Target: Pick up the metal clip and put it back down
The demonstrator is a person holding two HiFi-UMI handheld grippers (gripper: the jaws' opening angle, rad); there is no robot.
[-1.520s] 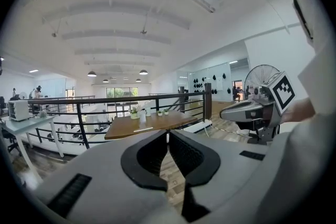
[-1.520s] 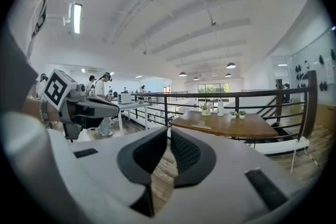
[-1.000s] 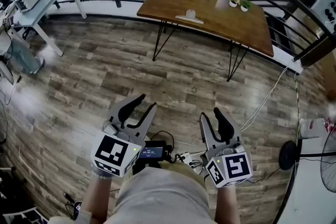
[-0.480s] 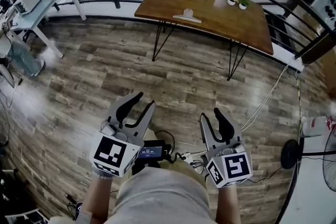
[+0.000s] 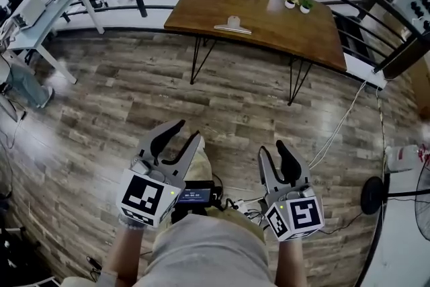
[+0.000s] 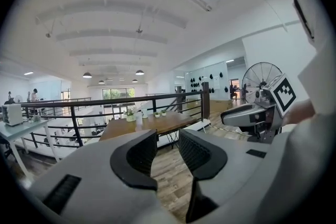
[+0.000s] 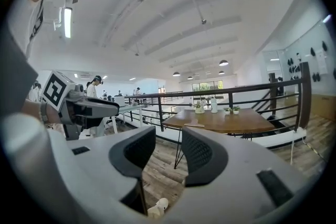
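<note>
Brown table (image 5: 201, 3), grey-brown plank-patterned floor (image 5: 134, 97), seemingly silver metal clip (image 5: 233, 25).

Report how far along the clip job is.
Done: nothing visible. The metal clip lies on the wooden table, far from the left gripper and the right gripper. In hand: nothing; both are open and empty. Left: approach the table, pick the clip up, set it back down.

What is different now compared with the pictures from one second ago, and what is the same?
Only the head view shifted: the table and the clip on it now sit slightly further left in the picture. Nothing was grasped or released. The left claw and right claw stay open, empty, far from the table.
</note>
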